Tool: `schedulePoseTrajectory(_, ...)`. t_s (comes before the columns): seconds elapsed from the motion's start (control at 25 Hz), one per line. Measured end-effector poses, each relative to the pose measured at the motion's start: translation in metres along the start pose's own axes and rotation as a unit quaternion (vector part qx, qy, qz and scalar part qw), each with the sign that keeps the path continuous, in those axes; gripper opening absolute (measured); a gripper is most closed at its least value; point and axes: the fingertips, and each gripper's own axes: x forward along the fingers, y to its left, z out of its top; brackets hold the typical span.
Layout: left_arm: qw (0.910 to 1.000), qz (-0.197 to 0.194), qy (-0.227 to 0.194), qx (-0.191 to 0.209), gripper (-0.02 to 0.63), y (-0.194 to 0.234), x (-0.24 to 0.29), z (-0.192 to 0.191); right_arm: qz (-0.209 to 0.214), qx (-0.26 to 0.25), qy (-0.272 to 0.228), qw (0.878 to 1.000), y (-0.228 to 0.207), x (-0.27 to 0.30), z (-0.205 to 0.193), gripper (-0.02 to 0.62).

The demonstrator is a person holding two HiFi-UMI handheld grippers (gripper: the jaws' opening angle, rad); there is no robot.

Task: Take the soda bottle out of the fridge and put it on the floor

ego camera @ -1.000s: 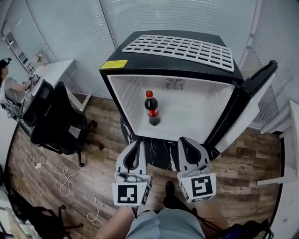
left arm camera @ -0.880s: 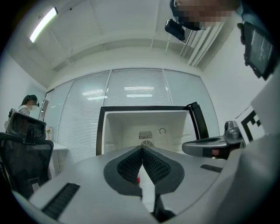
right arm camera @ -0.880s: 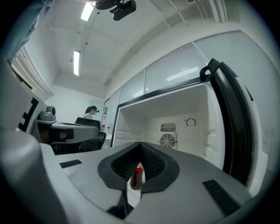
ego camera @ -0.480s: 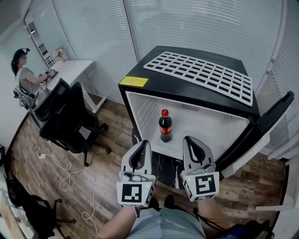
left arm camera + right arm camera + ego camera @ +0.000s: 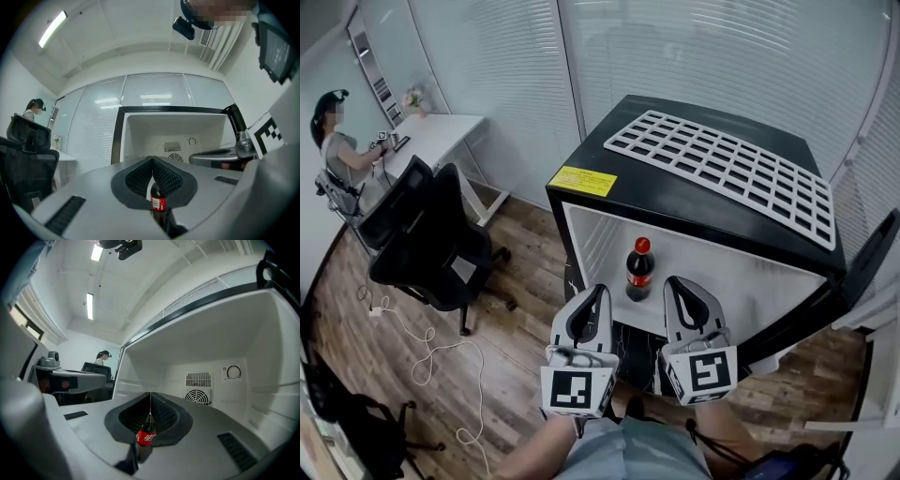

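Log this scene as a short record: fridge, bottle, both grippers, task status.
fridge: door open, swung to the right
bottle: upright inside the fridge, left part, red cap on
left gripper: jaws together, empty, in front of the fridge, short of the bottle
right gripper: jaws together, empty, beside the left gripper
on top of fridge: white rack
status: bottle not yet gripped

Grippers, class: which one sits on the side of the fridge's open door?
The right gripper: the fridge door stands open on its side; the left gripper is nearer the black chair.
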Motion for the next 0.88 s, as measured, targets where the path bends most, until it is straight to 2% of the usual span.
schedulePoseTrajectory(0.2,0.9998,-0.011,0.015,-0.003,0.017,0.007,0.02,-0.015,0.004,0.003,0.004,1.0,-0.002,0.023,-0.005,0.027)
schedulePoseTrajectory(0.24,0.9998,-0.012,0.016,-0.007,0.017,0.009,0.024,-0.016,0.013,0.008,0.001,1.0,0.0,0.027,-0.005,0.047)
schedulePoseTrajectory(0.36,0.9997,-0.015,0.015,-0.01,0.017,0.012,0.036,-0.019,0.039,0.018,0.0,0.999,0.003,0.04,-0.005,0.165)
schedulePoseTrajectory(0.44,0.9997,-0.015,0.016,-0.008,0.017,0.014,0.041,-0.02,0.045,0.015,0.008,0.999,0.003,0.049,-0.009,0.19)
schedulePoseTrajectory(0.88,0.9995,-0.013,0.026,-0.014,0.017,0.02,0.064,-0.03,0.056,0.007,0.05,0.997,-0.004,0.095,-0.025,0.216)
